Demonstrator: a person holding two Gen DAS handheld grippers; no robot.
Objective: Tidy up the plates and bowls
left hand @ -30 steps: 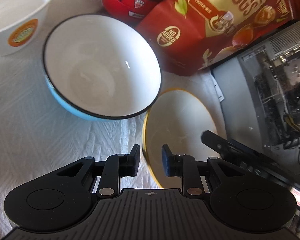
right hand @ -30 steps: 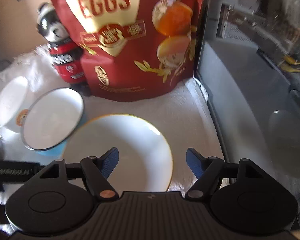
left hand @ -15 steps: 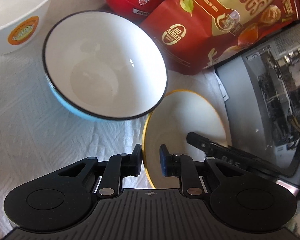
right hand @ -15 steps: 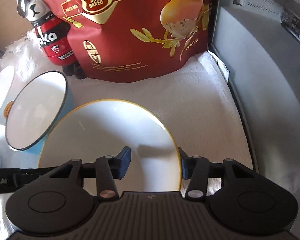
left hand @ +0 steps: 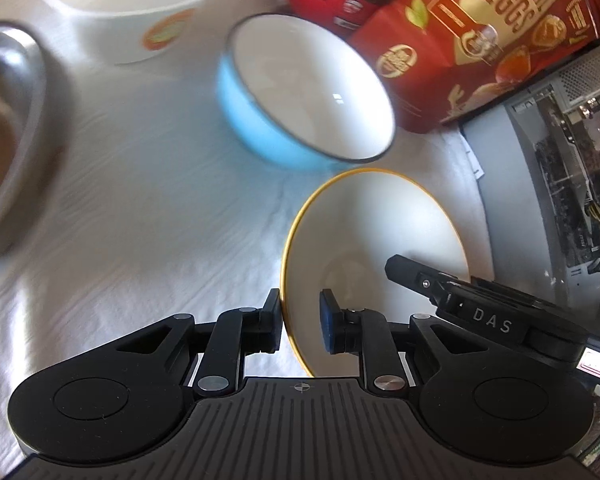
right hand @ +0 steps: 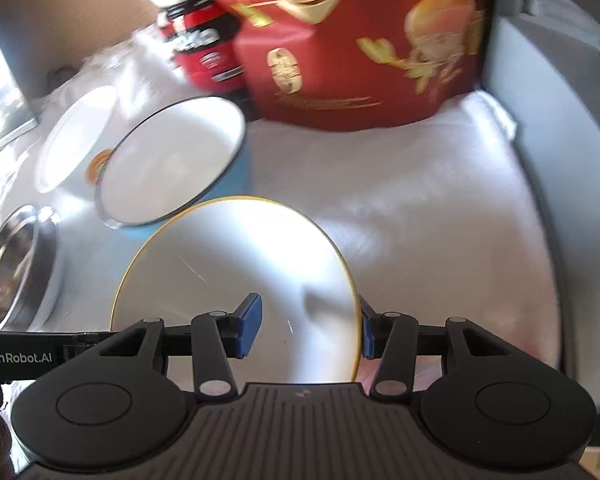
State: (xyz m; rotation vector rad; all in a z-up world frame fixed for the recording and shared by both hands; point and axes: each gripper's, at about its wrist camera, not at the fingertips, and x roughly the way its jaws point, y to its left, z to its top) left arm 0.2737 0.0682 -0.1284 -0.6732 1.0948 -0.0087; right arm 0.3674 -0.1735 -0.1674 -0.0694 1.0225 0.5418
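"QUAIL EGGS" on the red pouch (left hand: pixel 488 40), "DAS" on the right gripper (left hand: pixel 492 314), "GenRobot.AI" on the left gripper (right hand: pixel 18 357)

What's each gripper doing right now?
Left gripper: fingers opening, plate rim between them; grip cannot be told.
Right gripper: fingers astride the plate's rim; whether they press it cannot be told.

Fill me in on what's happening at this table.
A person with a gripper in each hand is sorting dishes. The left gripper and the right gripper both straddle the rim of the yellow-rimmed plate. The blue bowl, white bowl and metal bowl wait on the white cloth.
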